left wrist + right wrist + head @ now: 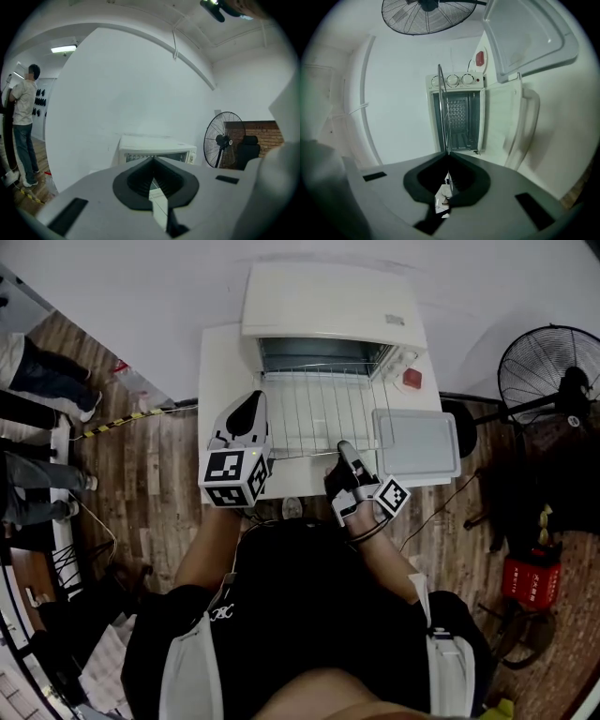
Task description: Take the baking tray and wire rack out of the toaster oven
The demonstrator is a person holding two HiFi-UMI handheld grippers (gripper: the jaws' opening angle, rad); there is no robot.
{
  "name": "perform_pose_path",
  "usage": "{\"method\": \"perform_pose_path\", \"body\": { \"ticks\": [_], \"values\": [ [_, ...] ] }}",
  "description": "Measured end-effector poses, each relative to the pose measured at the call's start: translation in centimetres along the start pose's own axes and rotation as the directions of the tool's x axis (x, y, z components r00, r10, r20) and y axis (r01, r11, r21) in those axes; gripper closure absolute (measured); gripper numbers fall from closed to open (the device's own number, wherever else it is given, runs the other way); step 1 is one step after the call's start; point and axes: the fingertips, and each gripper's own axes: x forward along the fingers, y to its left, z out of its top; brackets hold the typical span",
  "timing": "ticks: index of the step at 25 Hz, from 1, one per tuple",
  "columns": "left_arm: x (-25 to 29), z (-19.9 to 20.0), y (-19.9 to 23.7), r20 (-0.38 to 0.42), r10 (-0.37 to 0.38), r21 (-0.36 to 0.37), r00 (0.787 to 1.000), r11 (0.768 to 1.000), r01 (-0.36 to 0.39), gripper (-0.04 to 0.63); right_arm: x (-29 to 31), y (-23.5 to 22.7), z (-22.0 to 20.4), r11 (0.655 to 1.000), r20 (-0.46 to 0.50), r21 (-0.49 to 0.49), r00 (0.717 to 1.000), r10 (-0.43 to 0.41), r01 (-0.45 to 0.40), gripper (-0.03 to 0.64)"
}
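The right gripper (448, 157) has its jaws clenched on the front edge of the wire rack (443, 108), which its own view shows edge-on as a thin line running towards the open toaster oven (457, 117). Only the head view shows the wire rack (314, 413) lying flat, drawn out over the lowered door. The left gripper (152, 159) has its jaws closed on nothing, raised beside the rack's left edge. The baking tray (417, 442) lies on the desk (220, 362) to the right of the rack. A fan (548, 371) stands further right, and only the left gripper view shows a person (23, 122).
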Motion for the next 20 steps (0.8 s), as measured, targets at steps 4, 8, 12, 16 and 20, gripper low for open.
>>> {"method": "perform_pose_path", "body": {
  "ticks": [4,8,12,16,20],
  "values": [
    [0.7,-0.1,-1.2,-0.004,-0.020,-0.011,1.000,1.000,0.020,0.581,-2.3,0.0,0.7,1.000,0.002,0.003,1.000,0.000,0.000,0.609],
    [1.8,-0.1,-3.4,-0.014,-0.060,-0.028,0.998,0.998,0.059,0.581,-4.3,0.4,2.4,1.000,0.029,-0.001,1.000,0.001,-0.001,0.609],
    [3.4,0.2,-6.6,-0.017,-0.105,-0.024,0.994,0.994,0.104,0.581,-6.6,0.7,5.0,1.000,0.064,-0.004,0.998,-0.002,0.002,0.609],
    [4.9,0.1,-10.2,-0.023,-0.147,-0.015,0.989,0.989,0.146,0.582,-9.1,1.0,7.7,1.000,0.108,0.016,0.994,0.004,-0.006,0.609],
    [5.8,0.1,-14.2,-0.025,-0.179,-0.006,0.984,0.984,0.179,0.581,-11.8,1.5,10.8,1.000,0.145,0.019,0.989,0.012,-0.015,0.609]
  ]
}}
